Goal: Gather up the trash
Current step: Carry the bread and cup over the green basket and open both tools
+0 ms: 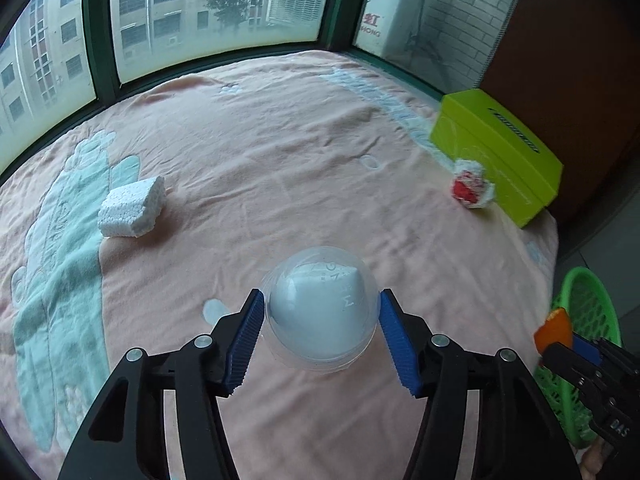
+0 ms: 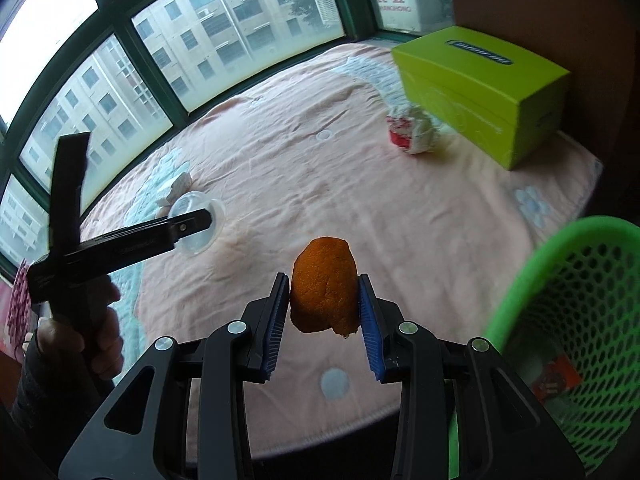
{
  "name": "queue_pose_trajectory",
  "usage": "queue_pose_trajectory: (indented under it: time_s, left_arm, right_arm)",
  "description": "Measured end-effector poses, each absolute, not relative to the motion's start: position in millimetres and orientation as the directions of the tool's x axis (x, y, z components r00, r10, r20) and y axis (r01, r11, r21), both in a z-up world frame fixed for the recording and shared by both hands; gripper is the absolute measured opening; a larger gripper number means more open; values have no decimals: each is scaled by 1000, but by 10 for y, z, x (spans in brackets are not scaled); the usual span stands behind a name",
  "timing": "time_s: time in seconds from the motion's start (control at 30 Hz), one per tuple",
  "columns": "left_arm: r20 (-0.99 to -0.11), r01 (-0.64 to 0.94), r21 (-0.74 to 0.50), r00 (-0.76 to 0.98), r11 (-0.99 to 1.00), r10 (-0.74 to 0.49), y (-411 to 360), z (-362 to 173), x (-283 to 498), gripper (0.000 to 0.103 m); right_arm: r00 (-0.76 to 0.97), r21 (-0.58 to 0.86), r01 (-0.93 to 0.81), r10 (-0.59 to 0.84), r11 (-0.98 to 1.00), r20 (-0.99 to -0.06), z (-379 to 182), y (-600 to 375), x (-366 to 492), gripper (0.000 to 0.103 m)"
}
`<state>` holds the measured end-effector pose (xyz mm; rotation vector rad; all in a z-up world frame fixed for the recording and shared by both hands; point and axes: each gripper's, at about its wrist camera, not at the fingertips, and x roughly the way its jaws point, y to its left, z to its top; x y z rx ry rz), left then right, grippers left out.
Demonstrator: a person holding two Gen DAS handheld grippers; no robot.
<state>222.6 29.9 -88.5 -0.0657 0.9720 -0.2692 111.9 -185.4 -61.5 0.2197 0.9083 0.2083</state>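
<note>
My left gripper (image 1: 322, 320) is shut on a clear plastic dome lid (image 1: 320, 312) just above the pink blanket (image 1: 280, 160); the lid also shows in the right wrist view (image 2: 196, 224). My right gripper (image 2: 324, 300) is shut on an orange peel (image 2: 324, 284), held above the blanket beside the green mesh basket (image 2: 560, 320). The peel shows at the right edge of the left wrist view (image 1: 554, 330). A white foam block (image 1: 132, 208) lies at the left. A crumpled red-and-white wrapper (image 1: 472, 186) lies by the box, also in the right wrist view (image 2: 412, 130).
A lime-green box (image 1: 500, 152) stands at the blanket's far right, next to a brown cabinet (image 1: 580, 60). Windows (image 1: 180, 12) run along the far edge. The basket (image 1: 588, 320) sits off the blanket's right edge and holds a red-and-white scrap (image 2: 556, 376).
</note>
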Motion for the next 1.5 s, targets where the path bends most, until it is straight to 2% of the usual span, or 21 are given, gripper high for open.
queue_pose_trajectory:
  time_s: [0.6, 1.23, 1.33, 1.5]
  left_arm:
    - [-737, 388, -234, 527, 891, -423, -624, -346, 1387, 57]
    - [-737, 579, -219, 429, 786, -522, -1639, -241, 1031, 57]
    - [-741, 595, -216, 417, 774, -527, -1732, -250, 996, 57]
    - [-747, 616, -214, 398, 758, -533, -1861, -260, 940, 57]
  right_arm:
    - [677, 256, 98, 125, 962, -725, -380, -2746, 247, 35]
    - [689, 265, 302, -18, 916, -724, -398, -3555, -362, 38]
    - [692, 270, 316, -26, 910, -721, -403, -3625, -403, 39]
    - [704, 273, 331, -44, 903, -709, -374, -3701, -476, 50]
